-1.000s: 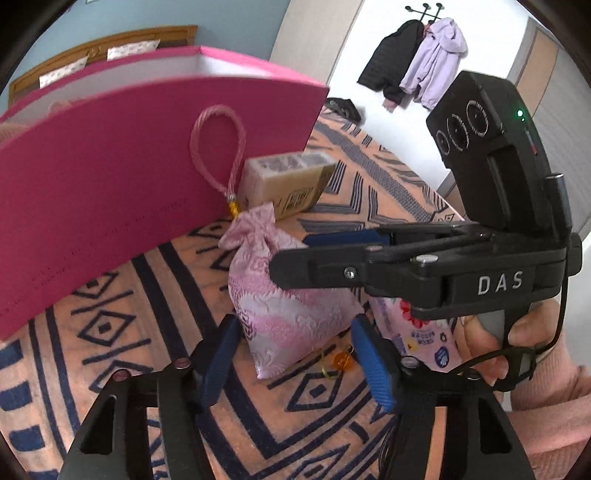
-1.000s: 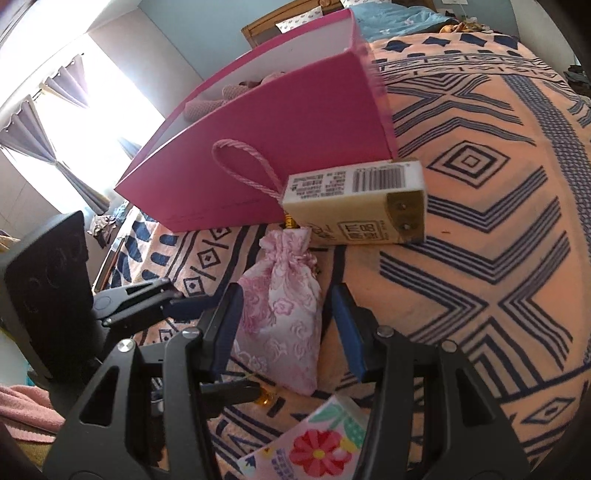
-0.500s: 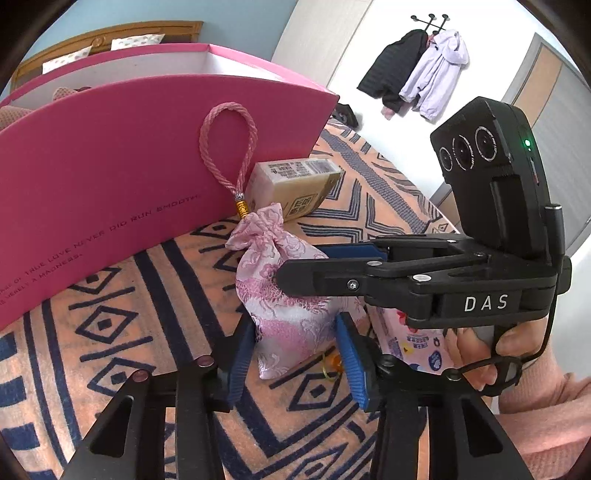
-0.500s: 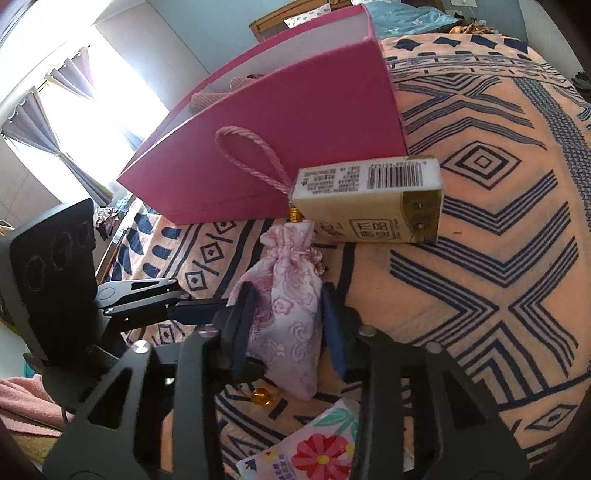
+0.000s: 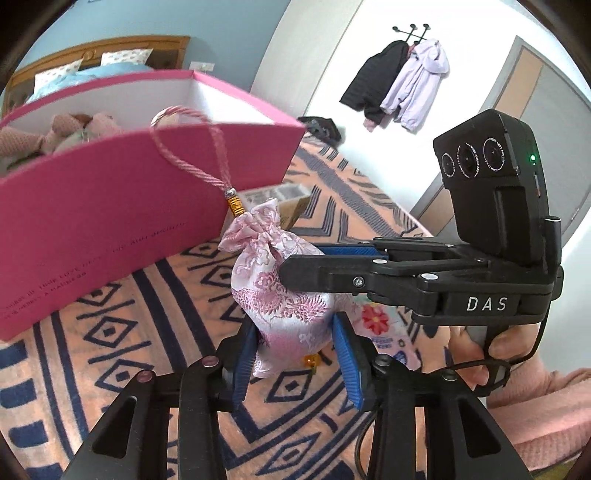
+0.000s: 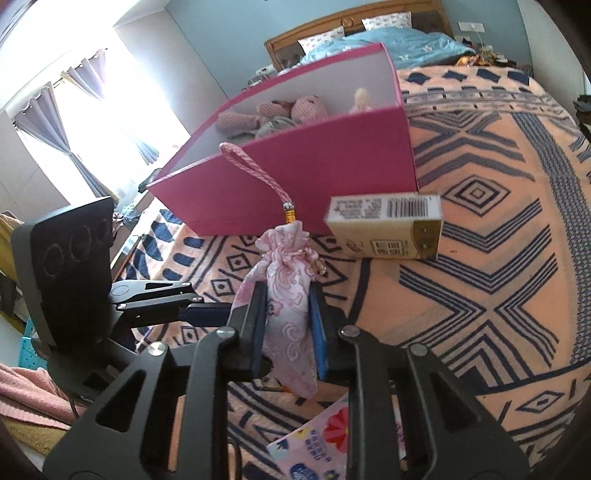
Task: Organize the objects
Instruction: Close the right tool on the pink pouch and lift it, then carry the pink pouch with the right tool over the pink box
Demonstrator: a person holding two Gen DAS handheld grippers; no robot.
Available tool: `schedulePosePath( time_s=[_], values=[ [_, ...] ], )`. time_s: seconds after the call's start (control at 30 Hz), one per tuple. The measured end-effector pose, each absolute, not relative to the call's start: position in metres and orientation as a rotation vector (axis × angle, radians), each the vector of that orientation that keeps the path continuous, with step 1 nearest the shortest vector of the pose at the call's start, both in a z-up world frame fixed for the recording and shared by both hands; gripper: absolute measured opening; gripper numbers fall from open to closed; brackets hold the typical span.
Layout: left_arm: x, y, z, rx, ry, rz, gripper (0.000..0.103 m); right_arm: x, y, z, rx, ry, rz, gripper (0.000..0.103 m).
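A pink brocade pouch (image 5: 284, 295) (image 6: 290, 306) with a twisted pink cord loop (image 5: 192, 147) hangs lifted off the patterned cloth. My left gripper (image 5: 295, 350) is shut on its lower part, blue pads pressing both sides. My right gripper (image 6: 288, 325) is shut on the same pouch from the other side and crosses the left wrist view as a black arm (image 5: 388, 273). Behind the pouch stands an open magenta box (image 5: 110, 206) (image 6: 314, 162) with plush toys (image 6: 273, 114) inside. A beige barcoded carton (image 6: 388, 229) lies by the box's corner.
A flowered packet (image 6: 325, 435) (image 5: 380, 321) lies on the orange-and-blue cloth (image 6: 498, 258) under the pouch. A person's hand (image 5: 472, 354) and pink sleeve hold the right gripper. A bed with pillows (image 6: 369, 29) stands behind; coats (image 5: 402, 81) hang on the far wall.
Both grippers closed on the pink pouch and raised it off the cloth. The box's open top and the toys inside came into view.
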State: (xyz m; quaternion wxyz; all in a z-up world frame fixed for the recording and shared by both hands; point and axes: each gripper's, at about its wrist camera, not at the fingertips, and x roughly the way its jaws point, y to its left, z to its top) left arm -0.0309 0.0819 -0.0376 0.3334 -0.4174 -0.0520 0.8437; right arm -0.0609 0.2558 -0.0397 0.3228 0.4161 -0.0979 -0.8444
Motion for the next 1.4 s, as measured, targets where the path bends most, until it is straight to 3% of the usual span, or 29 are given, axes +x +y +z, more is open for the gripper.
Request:
schedulePosePath(
  time_s=[0.8, 1.4],
  values=[
    [-0.038, 0.067, 0.034, -0.859, -0.052, 2.334, 0.041, -0.082, 0.24, 0.03, 0.851, -0.221, -2.249, 0.024],
    [-0.092, 0.064, 0.065, -0.797, 0.021, 2.428, 0.041, -0.135, 0.232, 0.065, 0.772, -0.209, -2.262, 0.024]
  ],
)
